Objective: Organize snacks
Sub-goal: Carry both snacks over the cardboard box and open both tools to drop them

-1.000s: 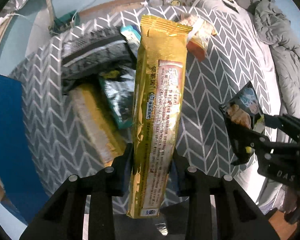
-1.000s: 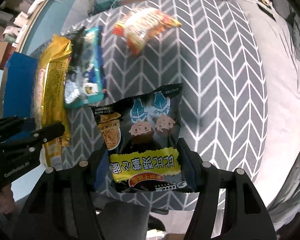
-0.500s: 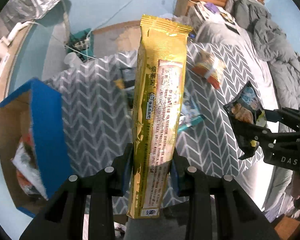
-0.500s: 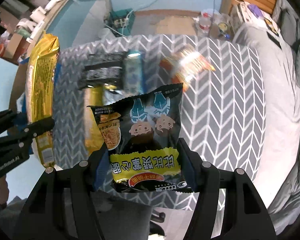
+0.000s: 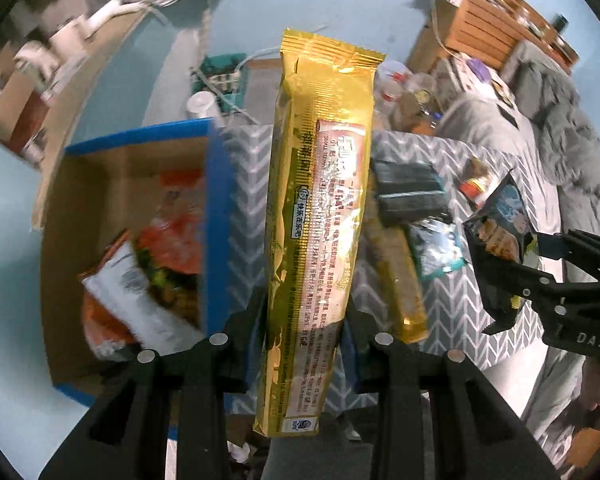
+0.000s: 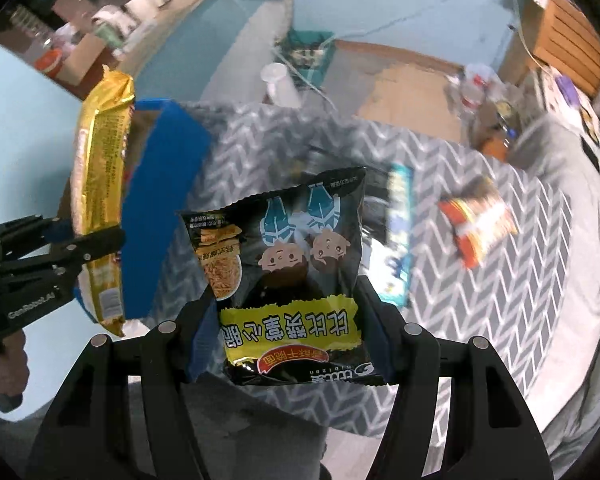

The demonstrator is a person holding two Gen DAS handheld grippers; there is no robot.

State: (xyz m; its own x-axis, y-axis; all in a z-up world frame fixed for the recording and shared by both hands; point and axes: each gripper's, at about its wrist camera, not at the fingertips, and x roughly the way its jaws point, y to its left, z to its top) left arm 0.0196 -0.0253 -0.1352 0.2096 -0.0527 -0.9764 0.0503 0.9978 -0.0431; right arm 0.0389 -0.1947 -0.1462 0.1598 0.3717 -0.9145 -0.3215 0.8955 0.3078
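Note:
My left gripper (image 5: 302, 320) is shut on a long gold snack packet (image 5: 320, 208), held upright in the air; the same gold packet (image 6: 98, 208) shows at the left of the right wrist view. My right gripper (image 6: 288, 316) is shut on a black snack bag (image 6: 284, 264) with cartoon figures and a yellow band; that black bag (image 5: 500, 236) appears at the right of the left wrist view. A blue-edged cardboard box (image 5: 218, 216) with orange and white packets (image 5: 140, 280) inside sits lower left, beside a table under a grey chevron cloth (image 6: 480, 312).
On the cloth lie a second gold packet (image 5: 400, 280), a dark flat packet (image 5: 412, 196), a teal packet (image 6: 398, 240) and an orange-red packet (image 6: 478, 224). A grey blanket (image 5: 560, 112) covers a bed at right. Floor clutter and a wooden crate (image 5: 484, 28) lie beyond.
Both grippers have risen and swung left with their packets still gripped. The blue box has come into full view below the left gripper, and the table has slid right.

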